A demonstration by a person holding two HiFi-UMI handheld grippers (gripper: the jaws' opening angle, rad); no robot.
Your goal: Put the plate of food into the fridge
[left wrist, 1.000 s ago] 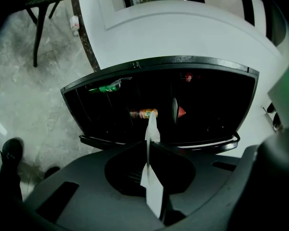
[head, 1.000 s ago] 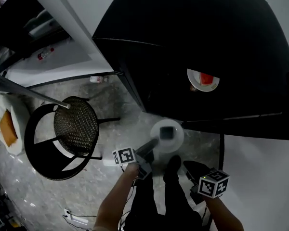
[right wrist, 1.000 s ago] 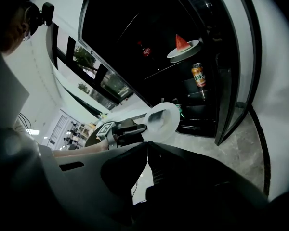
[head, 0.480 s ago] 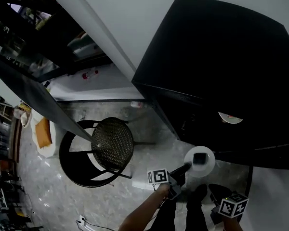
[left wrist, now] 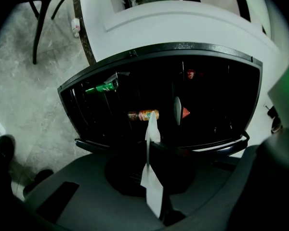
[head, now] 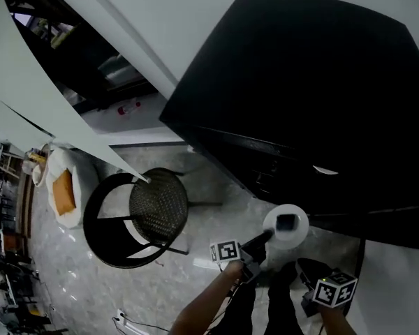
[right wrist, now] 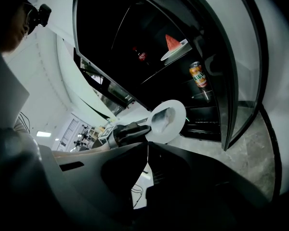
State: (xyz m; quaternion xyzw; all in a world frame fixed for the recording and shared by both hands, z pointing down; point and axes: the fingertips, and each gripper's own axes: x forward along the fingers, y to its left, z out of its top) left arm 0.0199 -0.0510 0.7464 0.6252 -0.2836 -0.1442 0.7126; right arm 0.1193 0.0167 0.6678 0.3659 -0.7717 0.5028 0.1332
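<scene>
Our left gripper (head: pixel 264 239) pinches the near edge of a white plate (head: pixel 298 234) with a grey bit of food (head: pixel 286 222) on it; the big black fridge (head: pixel 300 96) is just past it; our right gripper (head: pixel 333 289) is near us on the right; a round black chair (head: pixel 153 208) stands on the left.

plate (head: pixel 298 230) ×2 | can (right wrist: pixel 197 75) ×1 | bottle (right wrist: pixel 140 56) ×1 | chair (head: pixel 157 204) ×1 | fridge (head: pixel 314 82) ×1 | gripper (head: pixel 265 237) ×2

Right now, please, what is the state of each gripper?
Left gripper: closed on the rim of the white plate.
Right gripper: closed, holding nothing.
</scene>
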